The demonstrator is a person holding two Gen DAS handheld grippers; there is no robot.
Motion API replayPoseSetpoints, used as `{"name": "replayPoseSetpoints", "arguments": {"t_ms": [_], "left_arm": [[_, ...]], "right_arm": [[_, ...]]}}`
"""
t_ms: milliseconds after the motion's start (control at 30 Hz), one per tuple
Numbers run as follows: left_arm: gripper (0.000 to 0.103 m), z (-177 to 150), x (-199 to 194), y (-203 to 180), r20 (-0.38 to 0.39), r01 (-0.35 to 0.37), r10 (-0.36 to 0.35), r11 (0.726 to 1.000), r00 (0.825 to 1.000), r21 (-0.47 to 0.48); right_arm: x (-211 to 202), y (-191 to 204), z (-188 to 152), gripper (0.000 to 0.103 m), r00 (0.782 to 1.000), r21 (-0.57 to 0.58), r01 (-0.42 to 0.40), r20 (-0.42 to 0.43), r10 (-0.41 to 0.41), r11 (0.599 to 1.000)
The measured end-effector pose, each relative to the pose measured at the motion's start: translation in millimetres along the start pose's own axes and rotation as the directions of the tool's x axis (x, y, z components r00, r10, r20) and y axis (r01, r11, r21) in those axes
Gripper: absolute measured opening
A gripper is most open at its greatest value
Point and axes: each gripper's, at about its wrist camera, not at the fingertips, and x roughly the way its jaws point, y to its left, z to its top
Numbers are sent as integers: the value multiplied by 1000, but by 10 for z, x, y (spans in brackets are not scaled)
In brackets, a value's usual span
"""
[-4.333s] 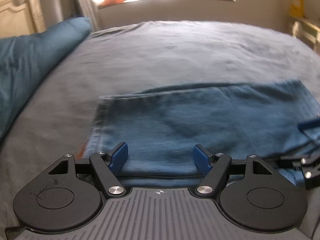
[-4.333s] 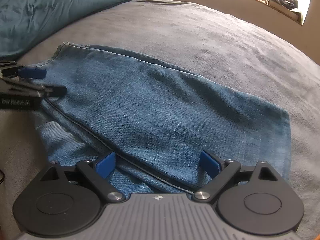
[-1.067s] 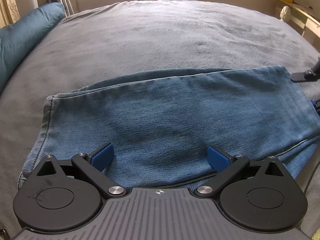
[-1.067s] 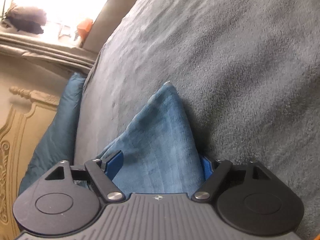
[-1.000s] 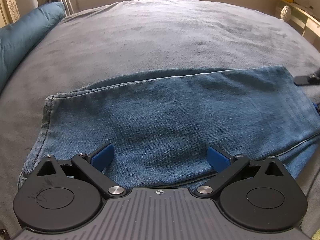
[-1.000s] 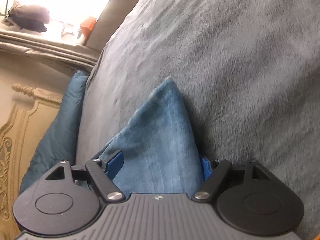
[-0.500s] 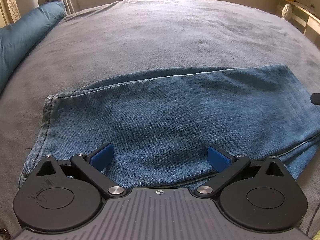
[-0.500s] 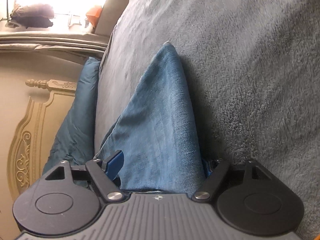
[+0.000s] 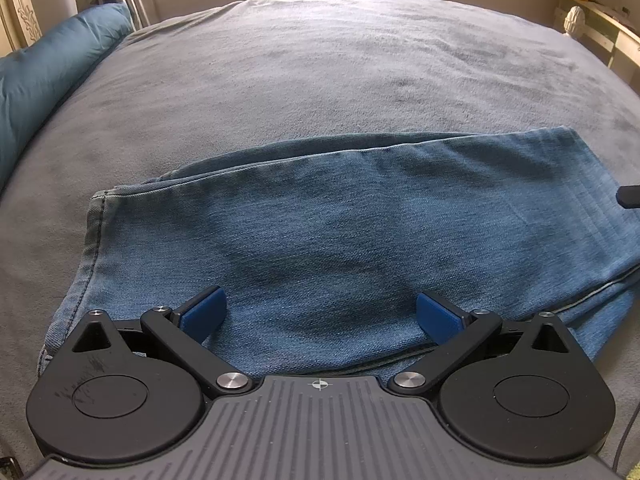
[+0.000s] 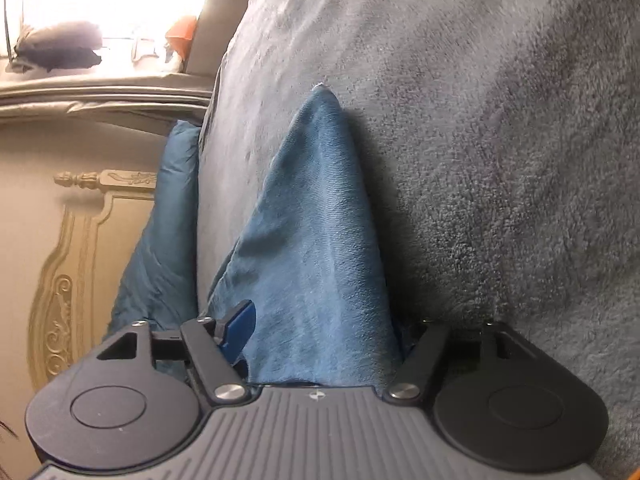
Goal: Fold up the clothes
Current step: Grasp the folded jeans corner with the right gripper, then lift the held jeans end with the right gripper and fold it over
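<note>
Holding both tongs over a grey fleece blanket [image 9: 320, 64] on the bed, I work on a pair of blue jeans [image 9: 340, 232] folded into a long band that lies flat across the blanket, its hemmed edge at the left and its far end running off toward the right. At the far left a teal pillow [image 9: 44, 76] rests against the cream carved headboard [image 9: 20, 20], well apart from the denim. My left gripper [image 9: 320, 316] hangs just above the near edge of the jeans with its blue pads [image 9: 202, 314] spread wide, nothing pinched between them. At the right edge of that view a dark tip of my right gripper [image 9: 629, 197] shows beside the end of the jeans. From the right wrist, rolled on its side, the headboard and pillow stand at the left, the blanket fills the right, and the end of the jeans rises in a peak between the jaws, which have just been closing. The left-hand pad [image 10: 240, 330] sits just beside the cloth and the other is hidden behind it, so I cannot tell whether the denim is pinched.
</note>
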Motion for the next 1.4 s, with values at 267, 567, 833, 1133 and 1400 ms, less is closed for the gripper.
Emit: {"name": "replayPoseSetpoints", "arguments": {"t_ms": [267,567,833,1133,1400], "left_arm": [[102,-3,-3,-3,0,0,0,1000,1000,0],[102,-1,-7,9,0,0,0,1000,1000,2],[103,-16,-2,4,7,2,-2,1000,1000,5],[102,-40,-180,93,126,2,-1,1000,992,-4],[102,272,-120,-79,206,1,-25,993,978,116]], "right_arm": [[33,24,36,63,1000,-5,-14,-7,14,1000],[108,104,33,33,999,-54,49,2,-49,997],[-37,311,-55,12,998,-112,50,48,-45,992],[-108,1030,-176,12,998,-275,14,65,4,961],[-134,1395,-360,12,997,-385,-41,37,60,922]]}}
